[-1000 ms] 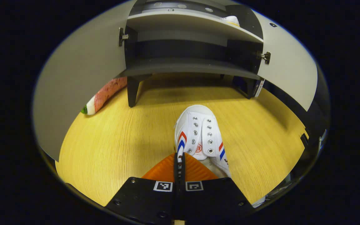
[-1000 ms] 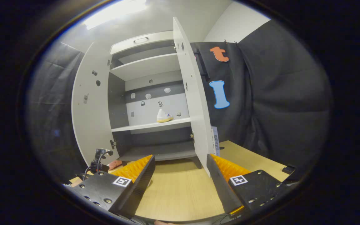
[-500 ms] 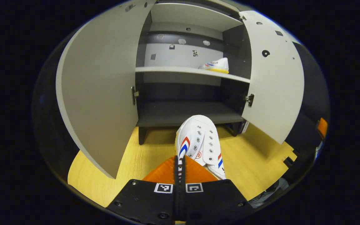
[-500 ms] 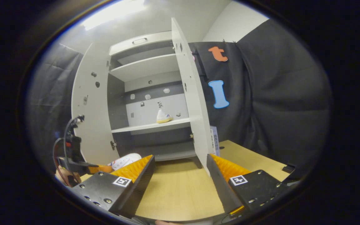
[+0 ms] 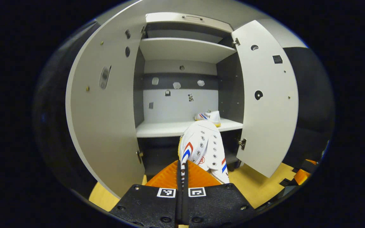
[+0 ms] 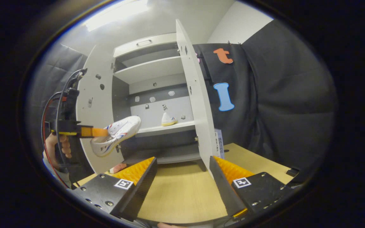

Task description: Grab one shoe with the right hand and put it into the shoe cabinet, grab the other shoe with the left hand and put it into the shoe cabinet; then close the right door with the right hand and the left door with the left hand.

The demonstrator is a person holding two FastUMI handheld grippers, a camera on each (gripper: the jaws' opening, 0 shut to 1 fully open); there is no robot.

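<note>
Saw, at the far left of the right gripper view, a hand [image 6: 55,148] around the handle of the left gripper [image 6: 98,132], raised above the table [image 6: 182,193] in front of the left door [image 6: 93,104]. Found that gripper clamped on a white shoe [image 6: 117,134], toe pointed toward the cabinet [image 6: 147,44] and tilted slightly up. Confirmed the same in the left gripper view: fingers of the left gripper [image 5: 182,164] nearly together, with a strip of the shoe [image 5: 203,148] pinched between them and the toe ahead, about level with the lower shelf [image 5: 166,129]. Found both doors swung wide there, left door [image 5: 106,120] and right door [image 5: 265,104]. Spotted the other shoe [image 5: 208,116] already on that shelf, toward its right end, near the back wall; met the other shoe [image 6: 168,119] again in the right gripper view. Noticed a small pinkish thing [image 6: 116,167] on the table beneath the held shoe, too blurred to tell. Found the right gripper [image 6: 182,171] low over the table, fingers spread wide with nothing between them, facing the edge of the right door [image 6: 198,104].
</note>
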